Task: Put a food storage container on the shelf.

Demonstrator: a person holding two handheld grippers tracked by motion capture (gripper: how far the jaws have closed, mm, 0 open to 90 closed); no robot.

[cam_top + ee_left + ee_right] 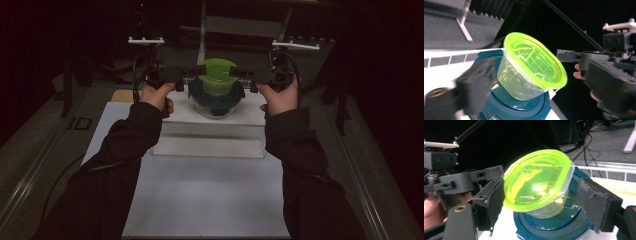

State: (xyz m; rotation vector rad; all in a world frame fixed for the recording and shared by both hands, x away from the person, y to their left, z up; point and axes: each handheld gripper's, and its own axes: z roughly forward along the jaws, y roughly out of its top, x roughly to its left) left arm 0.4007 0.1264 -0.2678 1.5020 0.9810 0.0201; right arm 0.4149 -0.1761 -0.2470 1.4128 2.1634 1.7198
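We see a dim room from above, where a person's 2 dark-sleeved forearms reach forward over a white tabletop (210, 200). Near its far edge, at the middle, stands a white box (210, 132), and on the box sits a clear round container with a dark blue lid (216, 95). On that blue lid rests a small clear tub with a bright green lid (216, 75), tilted rather than level.

The left gripper (192, 71) comes in from the left side of the green-lidded tub and the right gripper (239, 71) from the right, both at the height of its rim. In the right gripper view, the right gripper's jaws stand spread, 1 on each side of the tub and clear of it. In the left gripper view, a blurred dark jaw lies close beside the tub; we cannot tell whether the left gripper's jaws are spread or closed, or whether they touch the tub.
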